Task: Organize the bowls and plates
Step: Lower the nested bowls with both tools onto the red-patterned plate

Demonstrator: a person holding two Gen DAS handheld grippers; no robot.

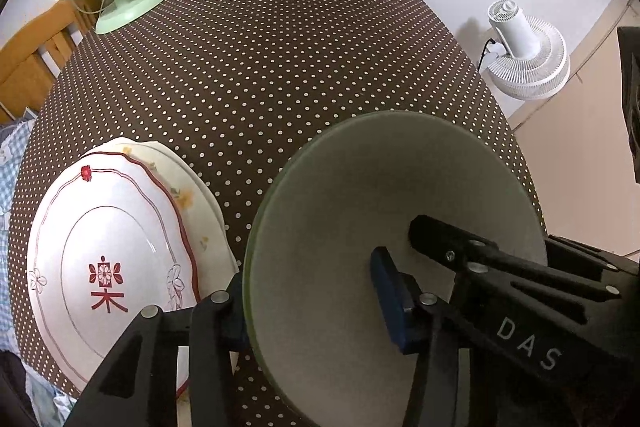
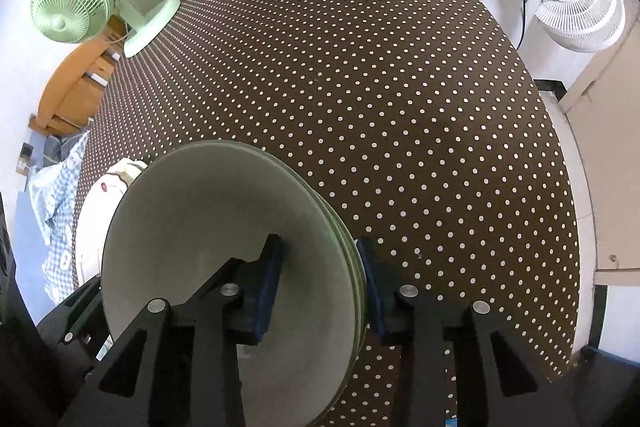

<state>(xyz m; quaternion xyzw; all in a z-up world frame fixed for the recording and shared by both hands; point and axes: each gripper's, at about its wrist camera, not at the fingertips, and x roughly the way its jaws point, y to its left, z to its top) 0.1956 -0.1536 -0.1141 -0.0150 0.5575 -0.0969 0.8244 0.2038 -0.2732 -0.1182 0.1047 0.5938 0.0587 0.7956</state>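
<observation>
Left wrist view: the green bowl (image 1: 360, 227) is straddled at its rim by the left gripper (image 1: 308, 303), narrowed onto the wall, just right of the stacked plates (image 1: 112, 251) on the counter (image 1: 280, 67). Right wrist view: the opposite rim is straddled by the right gripper (image 2: 320, 287), narrowed onto the bowl stack; the plates lie beyond it.

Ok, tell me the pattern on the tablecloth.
Dark brown tablecloth with small white polka dots, clearest in the right wrist view.
</observation>
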